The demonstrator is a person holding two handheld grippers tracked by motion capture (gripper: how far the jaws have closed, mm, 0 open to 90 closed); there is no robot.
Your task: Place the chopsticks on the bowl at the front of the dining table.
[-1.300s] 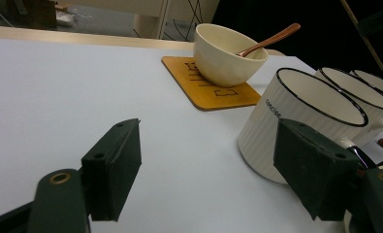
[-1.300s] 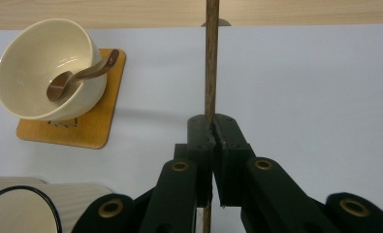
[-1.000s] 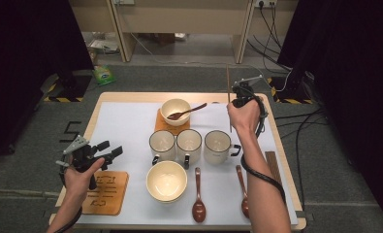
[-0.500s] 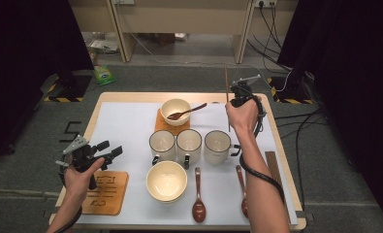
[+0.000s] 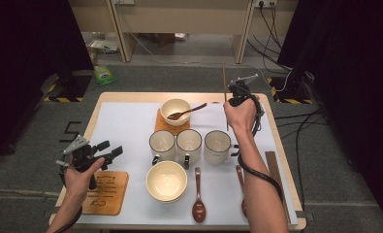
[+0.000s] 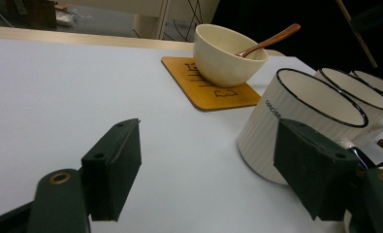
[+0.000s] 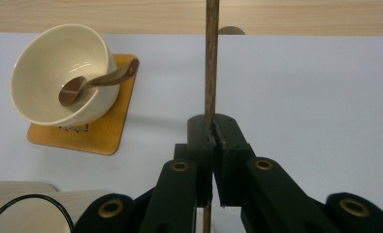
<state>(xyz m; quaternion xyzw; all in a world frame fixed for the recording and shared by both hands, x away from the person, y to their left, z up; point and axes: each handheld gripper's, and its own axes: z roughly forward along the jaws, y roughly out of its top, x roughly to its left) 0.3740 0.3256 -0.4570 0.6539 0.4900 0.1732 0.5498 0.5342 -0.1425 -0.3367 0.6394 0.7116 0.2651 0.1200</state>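
Observation:
My right gripper is shut on a thin wooden chopstick, which stands upright between its jaws. From above, the right gripper hovers over the table's far right part, and the chopstick rises beyond the far edge. Left of it, a cream bowl with a brown spoon in it sits on a wooden coaster. My left gripper is held open above the near left of the table. Its jaws in the left gripper view have nothing between them and face a white mug.
Three white mugs stand in a row mid-table, with an empty cream bowl in front of them. Two brown spoons lie near the front edge. A second coaster lies under my left hand. Dark sticks lie along the right edge.
The right gripper has shifted very slightly to the left with the chopstick. The left gripper has stayed where it was, open.

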